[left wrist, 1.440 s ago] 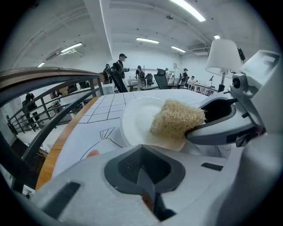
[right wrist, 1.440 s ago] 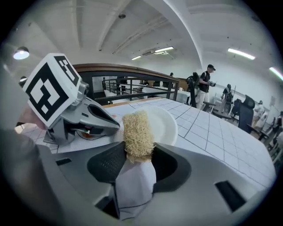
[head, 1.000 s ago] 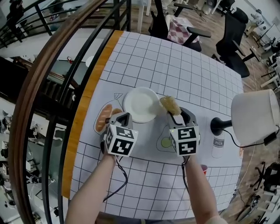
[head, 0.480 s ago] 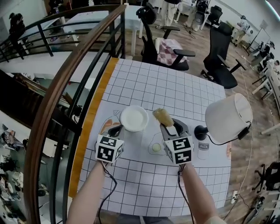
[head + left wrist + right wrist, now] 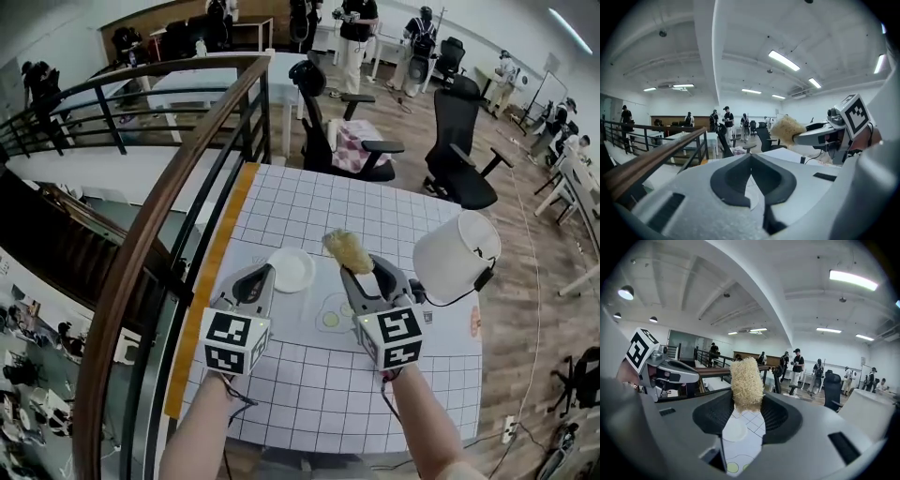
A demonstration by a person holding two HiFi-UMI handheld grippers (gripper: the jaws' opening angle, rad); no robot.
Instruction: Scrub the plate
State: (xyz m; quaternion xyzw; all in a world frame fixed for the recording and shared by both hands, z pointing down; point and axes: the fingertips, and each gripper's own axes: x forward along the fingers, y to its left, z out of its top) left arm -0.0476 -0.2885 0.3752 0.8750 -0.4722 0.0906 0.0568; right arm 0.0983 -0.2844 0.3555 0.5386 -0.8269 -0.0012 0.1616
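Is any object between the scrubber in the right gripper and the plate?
Nothing visible. The scrubber, in the right gripper, hangs right of the plate; the left gripper is on the plate's other side.

Plate [image 5: 292, 269] on surface [image 5: 309, 211], left of centre. Left gripper [image 5: 264, 273] just left of plate, on near side. Right gripper [image 5: 360, 272] right of plate, scrubber [image 5: 348, 249] between its jaws, above surface. Lamp [image 5: 457, 255] further right. Railing [image 5: 159, 216] along surface's left edge. Chairs [image 5: 459, 141] behind.

Plate [image 5: 292, 270] open above; lamp [image 5: 457, 255] crowds right side (railing [image 5: 164, 202] flanks left).
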